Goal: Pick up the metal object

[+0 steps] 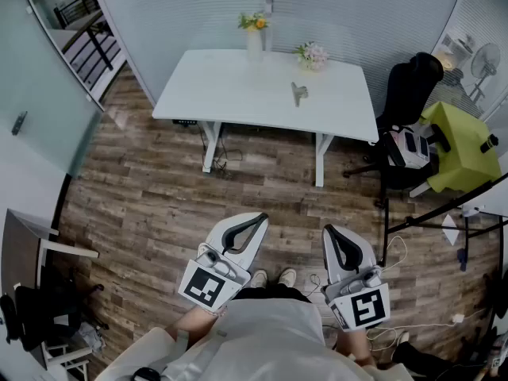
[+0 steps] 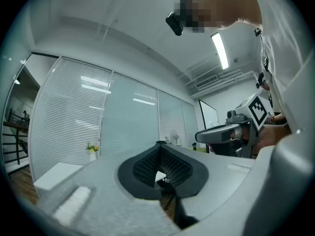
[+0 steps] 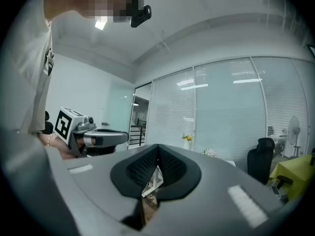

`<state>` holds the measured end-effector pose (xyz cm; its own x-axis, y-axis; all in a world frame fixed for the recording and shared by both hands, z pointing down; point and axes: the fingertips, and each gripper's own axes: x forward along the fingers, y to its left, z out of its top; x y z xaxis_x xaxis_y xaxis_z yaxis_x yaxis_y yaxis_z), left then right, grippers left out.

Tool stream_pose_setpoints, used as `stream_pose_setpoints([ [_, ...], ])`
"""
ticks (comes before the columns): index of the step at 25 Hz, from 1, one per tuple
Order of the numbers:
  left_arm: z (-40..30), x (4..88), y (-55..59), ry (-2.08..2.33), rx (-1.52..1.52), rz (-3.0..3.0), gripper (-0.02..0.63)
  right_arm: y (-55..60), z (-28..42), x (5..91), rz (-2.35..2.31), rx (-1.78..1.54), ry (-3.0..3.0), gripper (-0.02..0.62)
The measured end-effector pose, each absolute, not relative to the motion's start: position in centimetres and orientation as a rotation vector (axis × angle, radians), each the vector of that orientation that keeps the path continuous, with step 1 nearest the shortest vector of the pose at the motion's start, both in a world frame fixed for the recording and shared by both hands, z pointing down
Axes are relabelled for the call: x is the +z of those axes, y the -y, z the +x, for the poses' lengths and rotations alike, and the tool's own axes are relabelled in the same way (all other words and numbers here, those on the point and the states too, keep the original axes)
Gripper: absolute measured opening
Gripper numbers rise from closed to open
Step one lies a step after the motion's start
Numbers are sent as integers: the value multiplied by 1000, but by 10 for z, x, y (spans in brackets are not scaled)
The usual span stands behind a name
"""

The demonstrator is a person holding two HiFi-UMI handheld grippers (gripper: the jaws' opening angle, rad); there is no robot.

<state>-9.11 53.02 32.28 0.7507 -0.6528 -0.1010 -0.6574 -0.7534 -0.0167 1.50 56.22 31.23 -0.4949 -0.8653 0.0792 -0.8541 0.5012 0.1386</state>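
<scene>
The metal object (image 1: pixel 298 93), small and grey, lies on the white table (image 1: pixel 230 94) far ahead of me, right of the table's middle. Both grippers are held low by my body, over the wood floor and well short of the table. My left gripper (image 1: pixel 260 218) has its jaws meeting at the tips with nothing between them, as the left gripper view (image 2: pixel 160 144) also shows. My right gripper (image 1: pixel 327 229) is shut and empty too (image 3: pixel 158 146). Both point level toward the table. The metal object cannot be made out in either gripper view.
A vase of yellow flowers (image 1: pixel 254 34) and a pink bouquet (image 1: pixel 312 55) stand at the table's far edge. A black chair (image 1: pixel 409 94), a yellow-green seat (image 1: pixel 460 145) and a stand with cables (image 1: pixel 444 213) crowd the right. Glass walls close the back.
</scene>
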Motion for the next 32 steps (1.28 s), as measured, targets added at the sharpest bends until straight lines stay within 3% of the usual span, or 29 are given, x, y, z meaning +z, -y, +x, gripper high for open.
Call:
stream_pose_setpoints([
  [13,-113,329,-516,-1087,137,-2906,5,-546,-2,312,1542,-142,2597,5],
  [32,-60,329,-375,-1140,116,-2875,5,-400,53,316,1504,-115,2638,5],
])
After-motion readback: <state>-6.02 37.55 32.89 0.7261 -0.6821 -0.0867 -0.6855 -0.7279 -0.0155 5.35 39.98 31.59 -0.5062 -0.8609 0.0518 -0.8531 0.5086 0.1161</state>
